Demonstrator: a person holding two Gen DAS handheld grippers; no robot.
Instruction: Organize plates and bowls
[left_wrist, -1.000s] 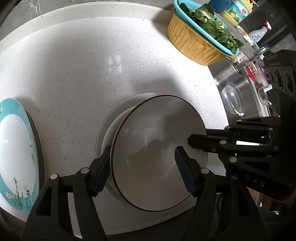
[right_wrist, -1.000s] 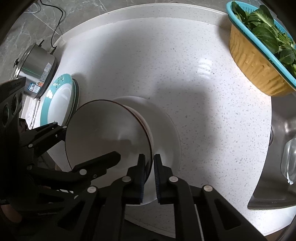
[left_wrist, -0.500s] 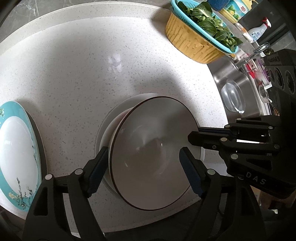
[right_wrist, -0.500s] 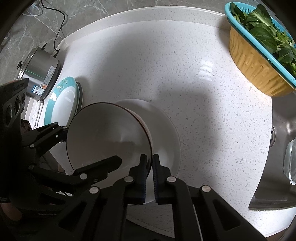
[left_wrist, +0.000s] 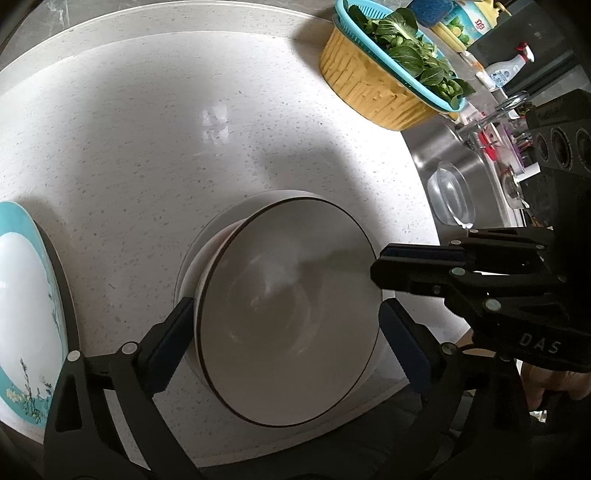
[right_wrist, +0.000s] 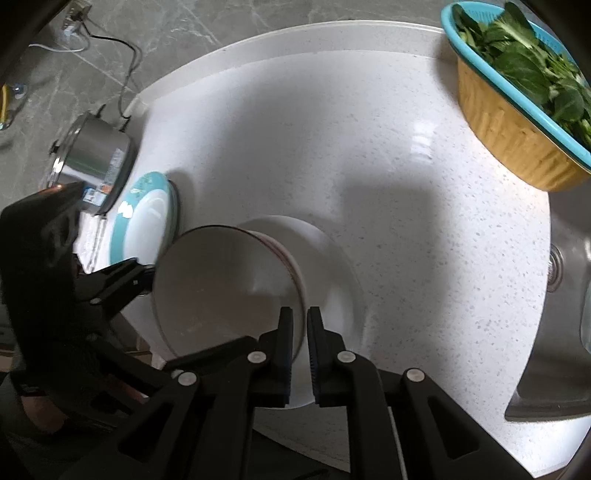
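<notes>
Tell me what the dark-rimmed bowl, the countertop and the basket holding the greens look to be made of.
Dark-rimmed bowl: likely glazed ceramic; smooth pale surface with soft sheen and a thin dark rim line.
Countertop: looks like polished speckled stone or quartz composite; fine flecks and a window glare patch.
Basket: seems moulded plastic, a ribbed yellow tub with a turquoise strainer insert; matte, uniform colour.

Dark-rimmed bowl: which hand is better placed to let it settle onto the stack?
Right. Its tool pinches the bowl's rim, jaws starting to open. The left tool is opening, its pads standing off both sides.
</notes>
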